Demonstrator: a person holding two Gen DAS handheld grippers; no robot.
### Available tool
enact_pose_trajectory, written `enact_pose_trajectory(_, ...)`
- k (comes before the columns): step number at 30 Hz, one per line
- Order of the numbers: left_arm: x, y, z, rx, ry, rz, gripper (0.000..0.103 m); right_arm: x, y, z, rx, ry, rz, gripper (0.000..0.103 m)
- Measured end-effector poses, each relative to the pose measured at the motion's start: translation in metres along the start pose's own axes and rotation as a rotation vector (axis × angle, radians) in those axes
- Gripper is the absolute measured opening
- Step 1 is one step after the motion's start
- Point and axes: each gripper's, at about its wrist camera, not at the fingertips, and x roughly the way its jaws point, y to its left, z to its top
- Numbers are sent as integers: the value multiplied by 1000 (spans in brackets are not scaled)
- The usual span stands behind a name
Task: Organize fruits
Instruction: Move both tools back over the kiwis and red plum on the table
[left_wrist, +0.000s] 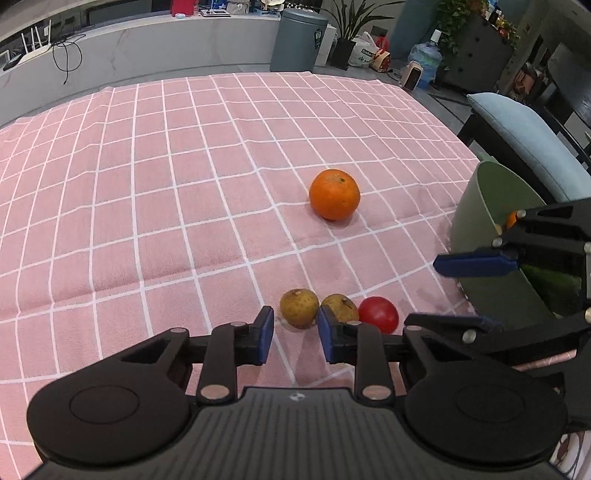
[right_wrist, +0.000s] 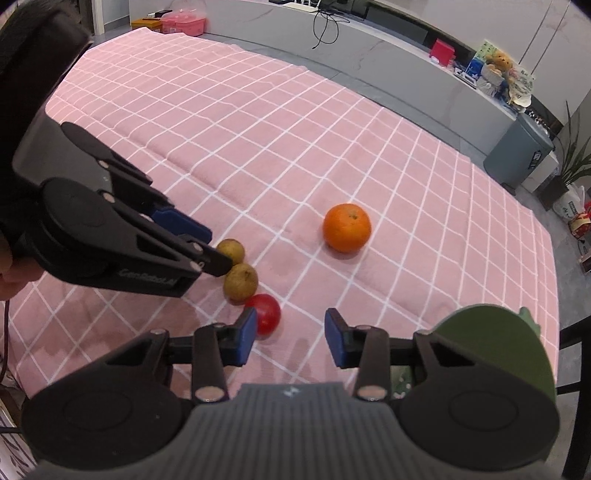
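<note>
On the pink checked cloth lie an orange, two small brown fruits and a red fruit. My left gripper is open. Its blue pads straddle the left brown fruit without pressing on it. My right gripper is open with only cloth between its fingers. The red fruit lies just beyond its left finger. A green bowl stands at the right and holds something orange and something green, both partly hidden.
The cloth's right edge runs past the bowl. Beyond it stands a dark chair with a pale blue cushion. A grey bin and a long grey counter stand beyond the far edge. A hand holds the left gripper.
</note>
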Motion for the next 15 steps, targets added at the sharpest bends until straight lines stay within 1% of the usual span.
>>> enact_pose_trajectory(4, 5, 1, 1, -6, -1, -14, 31, 5, 3, -1, 9, 8, 19, 37)
enact_pose_trajectory(7, 9, -1, 0, 11, 5, 10, 30, 10, 5, 0, 19, 15, 22, 37)
enact_pose_trajectory(8, 9, -2, -1, 17, 9, 9, 27, 11, 5, 0, 23, 17, 21, 37)
enact_pose_trajectory(11, 9, -5, -2, 27, 3, 16, 26, 15, 6, -1, 34, 22, 22, 37)
enact_pose_trajectory(15, 5, -2, -2, -5, -2, 14, 26, 19, 7, -2, 40, 31, 19, 37)
